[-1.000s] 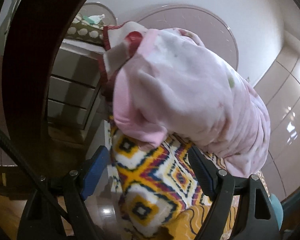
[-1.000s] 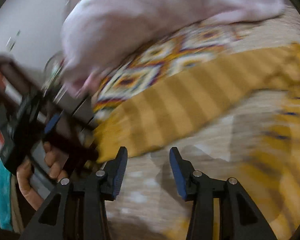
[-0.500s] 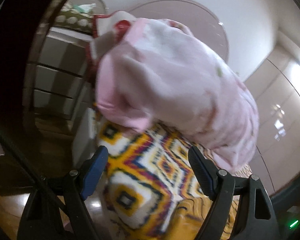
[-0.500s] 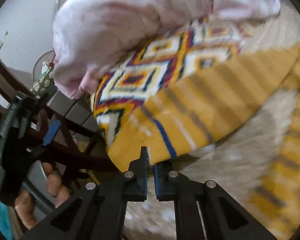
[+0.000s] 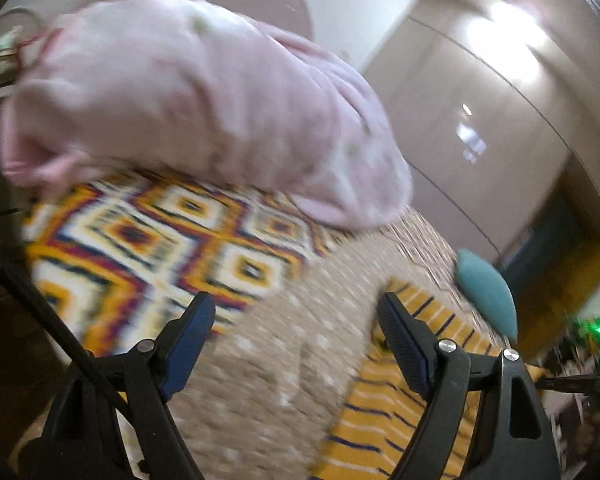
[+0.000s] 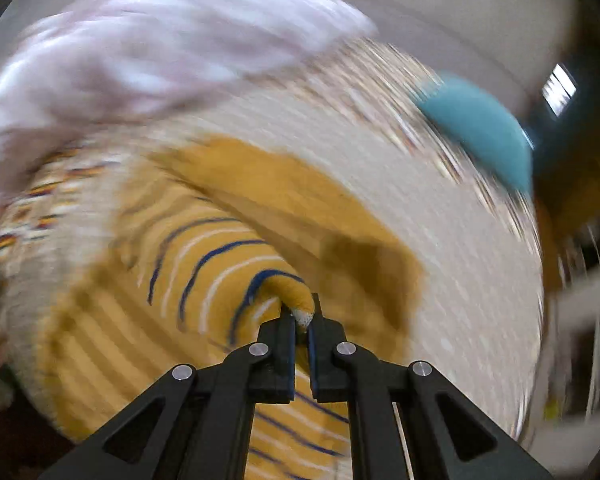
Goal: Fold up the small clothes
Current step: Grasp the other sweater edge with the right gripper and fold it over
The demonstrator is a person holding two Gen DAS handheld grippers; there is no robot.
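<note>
Two grippers are seen over a beige speckled bedspread (image 5: pixel 284 364). Nearest the lens in the right wrist view, the right gripper (image 6: pixel 302 322) is clamped tight on a bunched edge of the mustard-yellow knitted garment with thin blue and white stripes (image 6: pixel 204 280); the cloth is drawn up into a ridge toward the jaws while the rest lies on the bed, probably so that this edge can be carried over for a fold. That gripper is pitched steeply down at the fabric. The left gripper (image 5: pixel 296 332) is held wide apart with nothing between its blue pads, hovering above bare bedspread just beside the garment's striped edge, tilted mildly downward, seemingly ready for a second hold. Farther off lie a diamond-patterned multicoloured blanket (image 5: pixel 148 240), a bundled pale pink fleece blanket (image 5: pixel 204 120) and a teal cushion (image 5: pixel 486 292).
</note>
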